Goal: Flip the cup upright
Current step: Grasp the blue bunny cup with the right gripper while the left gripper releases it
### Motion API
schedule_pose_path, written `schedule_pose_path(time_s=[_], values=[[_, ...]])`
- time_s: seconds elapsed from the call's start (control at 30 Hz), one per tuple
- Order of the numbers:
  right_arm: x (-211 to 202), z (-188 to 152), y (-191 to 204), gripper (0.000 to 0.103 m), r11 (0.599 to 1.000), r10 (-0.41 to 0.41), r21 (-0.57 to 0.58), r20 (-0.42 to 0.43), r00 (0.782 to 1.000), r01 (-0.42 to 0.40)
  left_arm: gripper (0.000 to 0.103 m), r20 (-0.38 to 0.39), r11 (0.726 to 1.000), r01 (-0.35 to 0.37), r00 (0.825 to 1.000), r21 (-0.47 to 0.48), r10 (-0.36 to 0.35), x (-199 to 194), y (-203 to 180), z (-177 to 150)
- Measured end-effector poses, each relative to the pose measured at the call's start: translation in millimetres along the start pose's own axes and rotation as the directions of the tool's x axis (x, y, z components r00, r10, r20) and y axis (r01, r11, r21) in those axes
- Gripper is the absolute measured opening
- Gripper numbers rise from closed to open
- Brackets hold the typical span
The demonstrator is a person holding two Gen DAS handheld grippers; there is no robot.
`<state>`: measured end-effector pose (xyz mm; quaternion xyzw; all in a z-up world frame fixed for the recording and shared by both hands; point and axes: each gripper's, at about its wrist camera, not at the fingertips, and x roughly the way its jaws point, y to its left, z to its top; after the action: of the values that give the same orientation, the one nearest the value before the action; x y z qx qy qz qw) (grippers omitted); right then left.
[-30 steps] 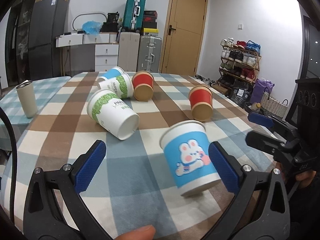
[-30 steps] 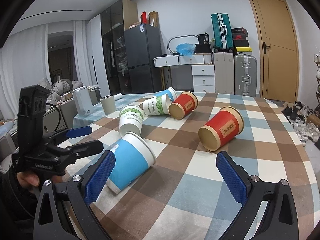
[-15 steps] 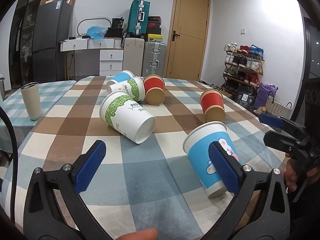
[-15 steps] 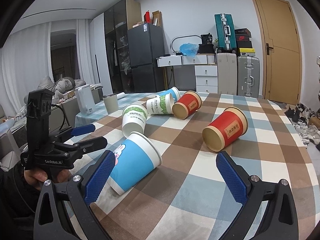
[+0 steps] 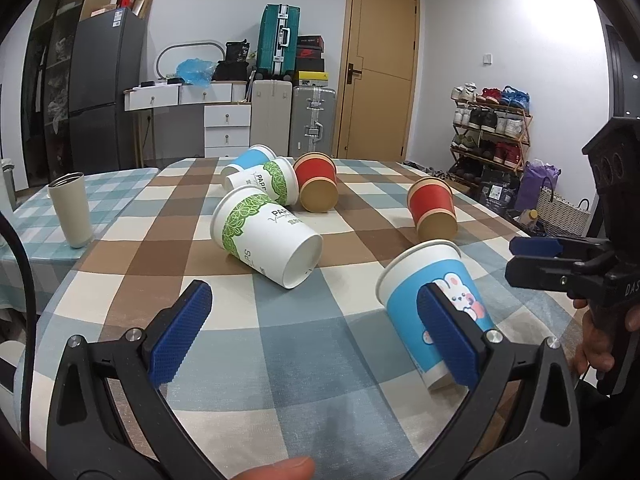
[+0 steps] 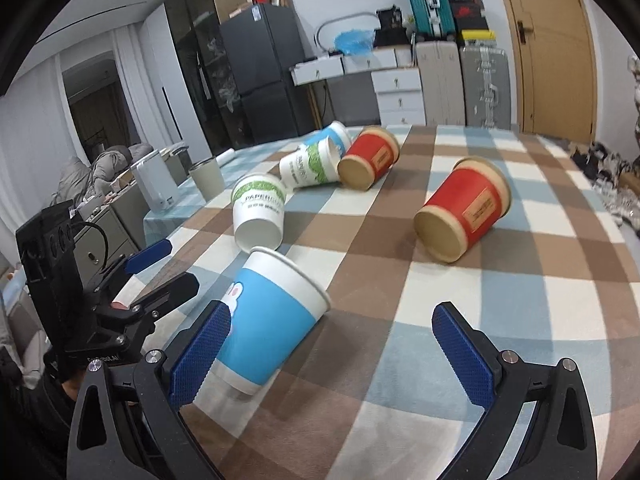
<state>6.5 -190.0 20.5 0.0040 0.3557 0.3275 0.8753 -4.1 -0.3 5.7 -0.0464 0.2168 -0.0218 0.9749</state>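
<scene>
Left hand-held gripper (image 5: 316,332): black rigid frame, two blue pads with a fine knurled texture, spread wide, holding nothing; its right pad overlaps the blue cup in view, contact cannot be told.

Right hand-held gripper (image 6: 332,348): same build, pads spread wide, empty; its left pad sits just beside the blue cup's wall.

Blue cup (image 6: 272,320): paper, tapered cylinder, white rolled rim, sky-blue band with a white rabbit print, white base ring. Lies tilted on its side near the table's front edge, mouth pointing away toward the other cups, between the two grippers.

Table (image 5: 280,344): covered with a soft woven cloth, checked in brown, cream and pale blue.

Green-leaf cup (image 5: 264,236): white paper, green foliage band, on its side, base facing the left wrist camera.

Second green-leaf cup (image 6: 308,166) and far blue cup (image 6: 334,134): on their sides, touching.

Two red cups (image 6: 464,208) (image 6: 370,158): red wall, tan rims, on their sides, well apart.

Grey tumbler (image 5: 72,210): matte cylinder, upright on the neighbouring checked surface.
</scene>
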Motion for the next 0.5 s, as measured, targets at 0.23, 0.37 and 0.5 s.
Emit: schedule_pose_path(time_s=[0.23,0.37,0.5], values=[[31,12,12,0.103,0.997,0.055,0.054,-0.148,0.987,-0.048,0.102,0.006,1.000,-0.013,1.000,0.001,0.013,-2,4,1],[47,18,11,0.103,0.988,0.117,0.126,-0.218,0.969,-0.090,0.102,0.005,1.000,-0.008,1.000,-0.007,0.008,-2,4,1],[62,21,7,0.102,0.966,0.192,0.222,-0.274,0.942,-0.132,0.102,0.007,1.000,-0.012,1.000,-0.009,0.012,-3,7,1]])
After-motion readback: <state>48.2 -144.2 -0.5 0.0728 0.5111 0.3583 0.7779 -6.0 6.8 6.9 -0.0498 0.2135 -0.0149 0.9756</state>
